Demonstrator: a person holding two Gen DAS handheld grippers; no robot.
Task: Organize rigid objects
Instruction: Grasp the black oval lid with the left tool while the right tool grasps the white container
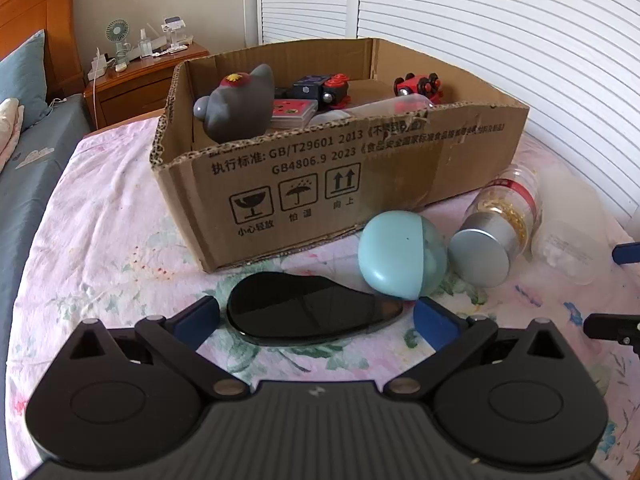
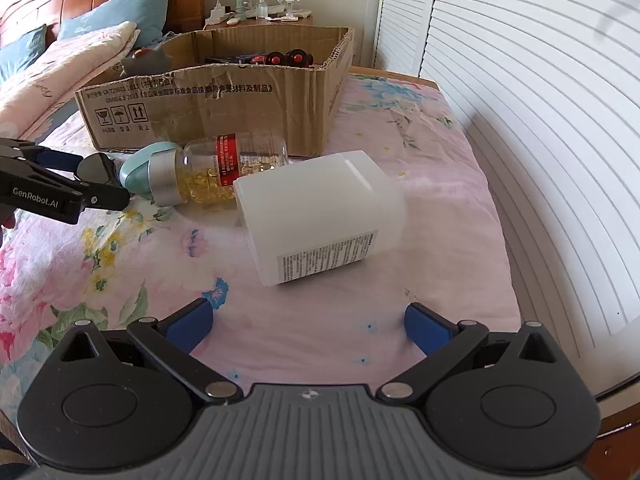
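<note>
A cardboard box point(image 1: 400, 184) stands on the bed and holds a grey toy point(image 1: 236, 104), red toy cars point(image 1: 418, 86) and a card case. In front of it lie a black glossy oval object point(image 1: 308, 310), a teal egg-shaped case point(image 1: 400, 254), a clear capsule bottle with a silver cap point(image 1: 492, 236) and a white plastic bottle point(image 2: 320, 212). My left gripper point(image 1: 316, 320) is open, its blue pads either side of the black object. My right gripper point(image 2: 308, 320) is open and empty, just short of the white bottle. The box point(image 2: 224, 100) also shows in the right wrist view.
A pink floral sheet point(image 2: 420, 152) covers the bed. A white louvred door point(image 2: 540, 120) runs along the right side. A wooden nightstand point(image 1: 140, 80) with a small fan and bottles stands behind the box. Pillows and a folded quilt point(image 2: 60, 64) lie at the far left.
</note>
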